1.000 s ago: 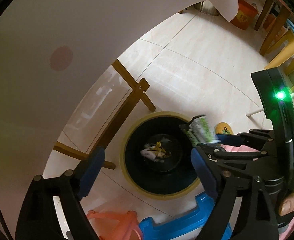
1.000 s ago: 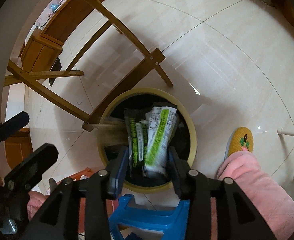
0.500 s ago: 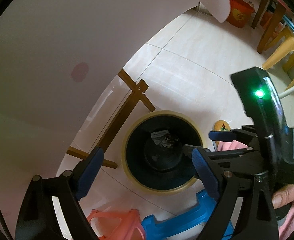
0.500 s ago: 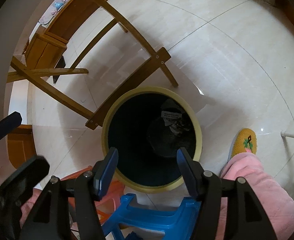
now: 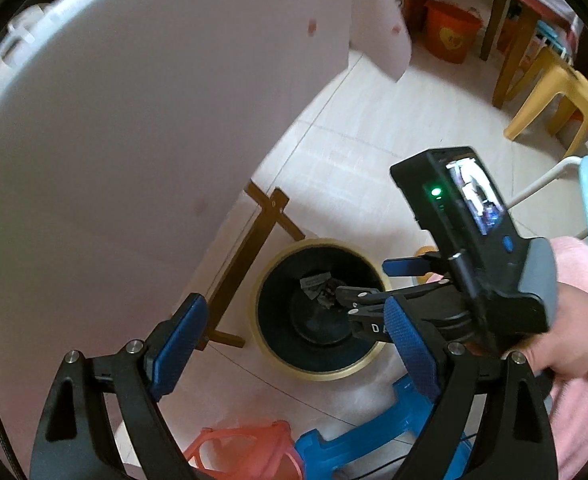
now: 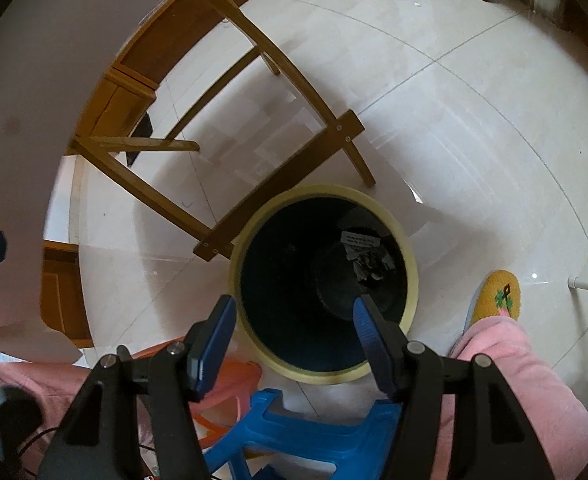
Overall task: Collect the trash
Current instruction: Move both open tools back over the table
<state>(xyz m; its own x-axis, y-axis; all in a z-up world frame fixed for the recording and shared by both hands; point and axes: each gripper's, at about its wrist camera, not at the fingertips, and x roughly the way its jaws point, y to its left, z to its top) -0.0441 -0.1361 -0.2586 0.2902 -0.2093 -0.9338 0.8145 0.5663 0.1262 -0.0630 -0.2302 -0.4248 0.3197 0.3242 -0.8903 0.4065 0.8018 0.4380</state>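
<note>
wrappers dropped into round black bin; both hand-held grippers gaping, empty.

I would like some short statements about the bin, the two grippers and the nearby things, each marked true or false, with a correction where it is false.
1. The right gripper is open and holds nothing. True.
2. The black round trash bin with the yellow rim is empty inside. False: crumpled trash lies at its bottom.
3. The left gripper grips a green wrapper. False: its jaws stand open, with nothing between them.
4. A wooden table leg stands right beside the bin. True.
5. A yellow knitted slipper lies inside the bin. False: it is on the tiled floor, to the bin's right in the right wrist view.
</note>
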